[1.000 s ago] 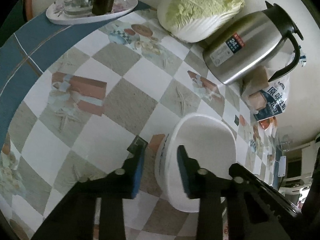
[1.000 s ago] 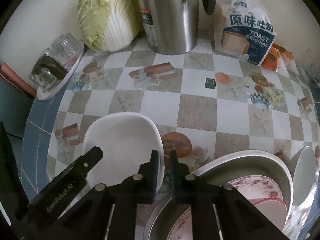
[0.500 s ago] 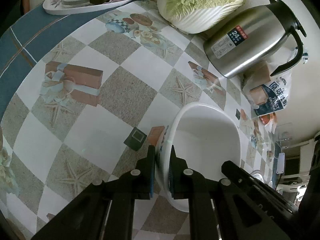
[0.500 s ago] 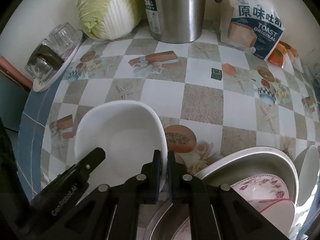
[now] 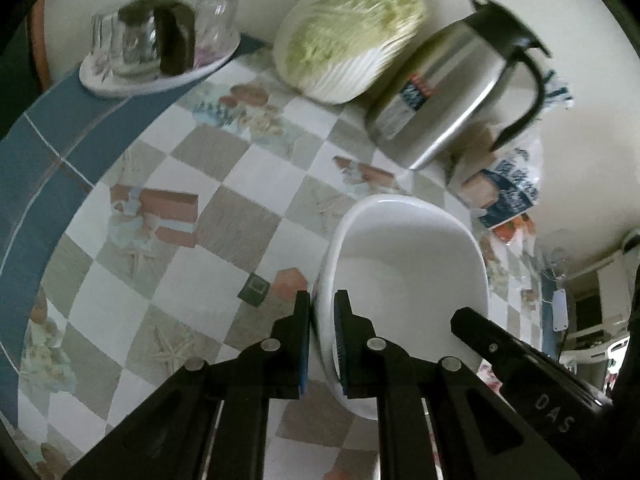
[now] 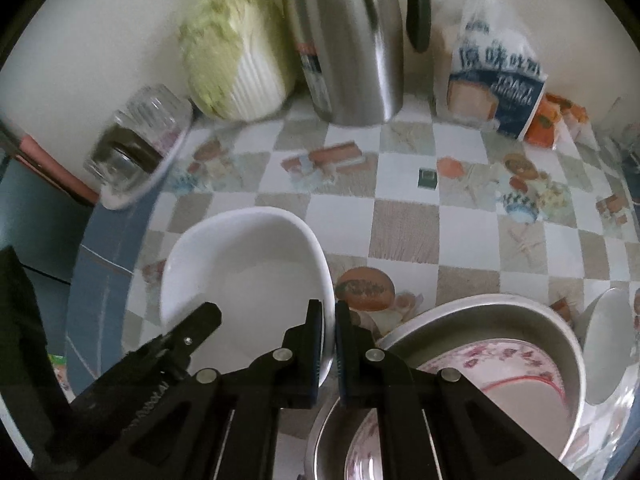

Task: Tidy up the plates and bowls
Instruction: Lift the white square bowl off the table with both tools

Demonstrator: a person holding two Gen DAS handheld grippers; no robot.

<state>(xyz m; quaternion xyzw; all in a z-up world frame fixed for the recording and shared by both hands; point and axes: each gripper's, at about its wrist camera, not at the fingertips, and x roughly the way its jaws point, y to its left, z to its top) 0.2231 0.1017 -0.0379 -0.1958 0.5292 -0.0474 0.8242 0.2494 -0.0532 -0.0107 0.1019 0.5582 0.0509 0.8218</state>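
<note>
A white oval bowl (image 5: 408, 264) hangs between both grippers just above the checked tablecloth. My left gripper (image 5: 322, 300) is shut on its left rim, blue pads on either side of the wall. My right gripper (image 6: 327, 308) is shut on the opposite rim of the same bowl (image 6: 240, 272). Each view also shows a black finger of the other gripper across the bowl. At the lower right a metal basin (image 6: 480, 312) holds flowered plates (image 6: 520, 360). A white dish (image 6: 608, 340) leans beside the basin.
Along the back wall stand a napa cabbage (image 6: 236, 72), a steel thermos jug (image 6: 352, 48) and a bag of toast (image 6: 492, 88). A tray of upturned glasses (image 5: 160, 48) sits at the back left near the blue table border (image 5: 36, 168).
The left jaws went from open around the bowl's rim to shut on it. Both grippers then rose, and the bowl came up off the tablecloth with them.
</note>
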